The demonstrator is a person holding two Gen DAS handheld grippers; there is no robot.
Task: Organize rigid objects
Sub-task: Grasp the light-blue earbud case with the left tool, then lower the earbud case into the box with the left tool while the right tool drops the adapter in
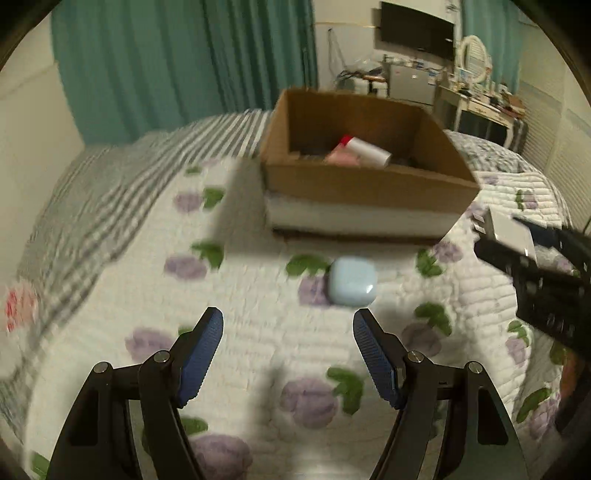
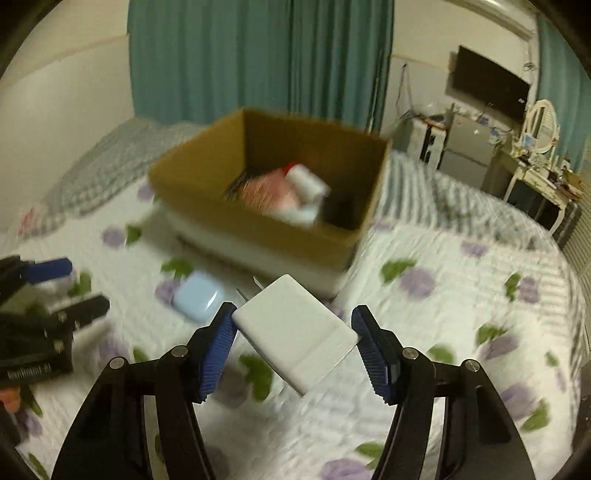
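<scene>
An open cardboard box (image 1: 369,184) (image 2: 258,236) stands on the bed and holds a white tube with a red cap (image 1: 365,147) and pink items. A pale blue earbud case (image 1: 352,282) (image 2: 197,295) lies on the quilt in front of the box. My left gripper (image 1: 288,325) is open and empty, just short of the case. My right gripper (image 2: 293,321) is shut on a white plug charger (image 2: 295,332) (image 1: 508,229) and holds it above the quilt near the box's front corner.
The bed has a white quilt with purple flowers (image 1: 258,350) and a grey striped blanket (image 1: 110,192) at the far side. Teal curtains (image 1: 184,55) hang behind. A dresser with a mirror (image 1: 476,92) and a wall TV (image 1: 417,29) stand at the back right.
</scene>
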